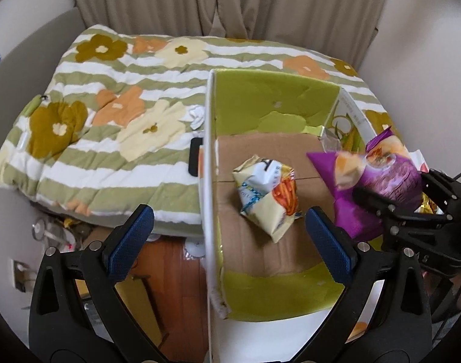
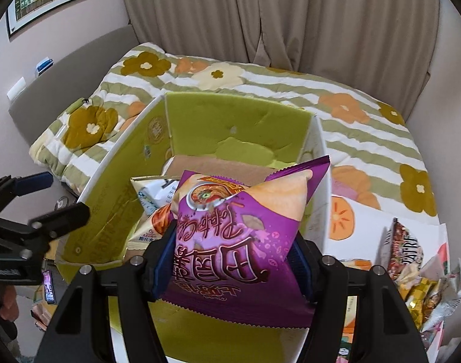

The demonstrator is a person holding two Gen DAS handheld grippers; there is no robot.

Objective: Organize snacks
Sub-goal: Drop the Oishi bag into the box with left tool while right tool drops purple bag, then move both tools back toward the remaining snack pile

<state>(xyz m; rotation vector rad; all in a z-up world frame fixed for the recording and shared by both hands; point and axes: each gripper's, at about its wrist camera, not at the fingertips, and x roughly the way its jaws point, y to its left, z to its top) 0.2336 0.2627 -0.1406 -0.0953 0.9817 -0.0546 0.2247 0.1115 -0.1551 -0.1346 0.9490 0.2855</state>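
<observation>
Presently the right gripper is clamping a puffy, glossy purple snack bag between its blue ribbed fingers, long axis running away from the camera, large outlined characters reading upside down. It is hanging over the open white cardboard box with lime-green inner walls. A crumpled cream-and-orange snack packet is lying on the brown cardboard floor. The left gripper is hovering spread wide, holding nothing.

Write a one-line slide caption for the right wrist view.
Right gripper holds a purple snack bag over the green-lined box, where a pale snack bag already lies.
</observation>
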